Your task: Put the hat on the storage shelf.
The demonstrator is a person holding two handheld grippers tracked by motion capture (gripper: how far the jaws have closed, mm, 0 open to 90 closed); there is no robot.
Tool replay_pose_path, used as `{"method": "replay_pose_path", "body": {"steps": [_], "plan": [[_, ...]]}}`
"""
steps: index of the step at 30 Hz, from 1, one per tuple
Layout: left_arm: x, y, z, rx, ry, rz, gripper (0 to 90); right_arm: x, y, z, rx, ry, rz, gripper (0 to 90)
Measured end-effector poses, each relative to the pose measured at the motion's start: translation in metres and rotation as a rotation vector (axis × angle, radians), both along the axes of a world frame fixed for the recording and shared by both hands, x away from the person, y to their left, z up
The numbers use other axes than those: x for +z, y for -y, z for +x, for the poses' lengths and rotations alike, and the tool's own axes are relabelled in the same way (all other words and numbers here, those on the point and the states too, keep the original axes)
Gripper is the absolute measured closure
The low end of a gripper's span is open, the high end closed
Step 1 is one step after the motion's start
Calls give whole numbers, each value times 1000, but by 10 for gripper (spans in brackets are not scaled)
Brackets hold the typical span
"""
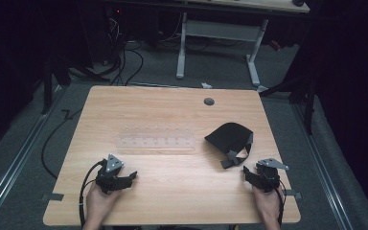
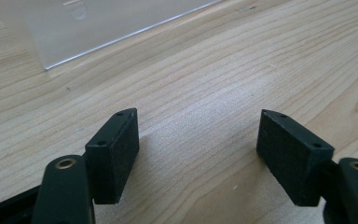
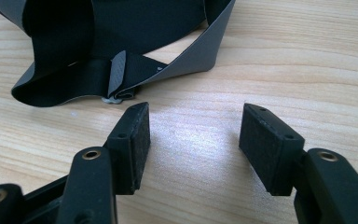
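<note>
A black eye mask (image 1: 230, 135) with a grey-edged strap (image 1: 235, 157) lies on the right half of the wooden table (image 1: 172, 110). My right gripper (image 1: 246, 172) rests open just below it, jaws pointing at the strap. In the right gripper view the strap (image 3: 121, 74) lies just beyond the open gripper (image 3: 193, 128), with bare wood between the jaws. My left gripper (image 1: 133, 175) sits open at the lower left of the table, below a clear plastic rack (image 1: 155, 142). The left gripper view shows the open gripper (image 2: 198, 135) over bare wood and the rack's corner (image 2: 74, 28) ahead.
A grey cable hole (image 1: 209, 101) sits near the table's far edge. Beyond the table stand a white desk frame (image 1: 220, 33) and cables on the floor (image 1: 124, 57). A person's hands (image 1: 98, 206) hold both grippers at the near edge.
</note>
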State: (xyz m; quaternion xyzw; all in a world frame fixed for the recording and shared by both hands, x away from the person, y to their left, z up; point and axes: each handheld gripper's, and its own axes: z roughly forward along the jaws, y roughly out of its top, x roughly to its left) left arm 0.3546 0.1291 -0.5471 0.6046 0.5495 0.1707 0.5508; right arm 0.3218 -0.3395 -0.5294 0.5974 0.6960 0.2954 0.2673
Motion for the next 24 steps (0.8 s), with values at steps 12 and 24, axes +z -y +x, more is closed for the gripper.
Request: {"method": "replay_pose_path", "body": {"steps": [12, 24], "plan": [[0, 0, 0, 0, -1, -2, 301, 7, 1, -4, -17, 31, 27, 459], [0, 0, 0, 0, -2, -2, 301, 22, 8, -1, -22, 116, 51, 472]]}}
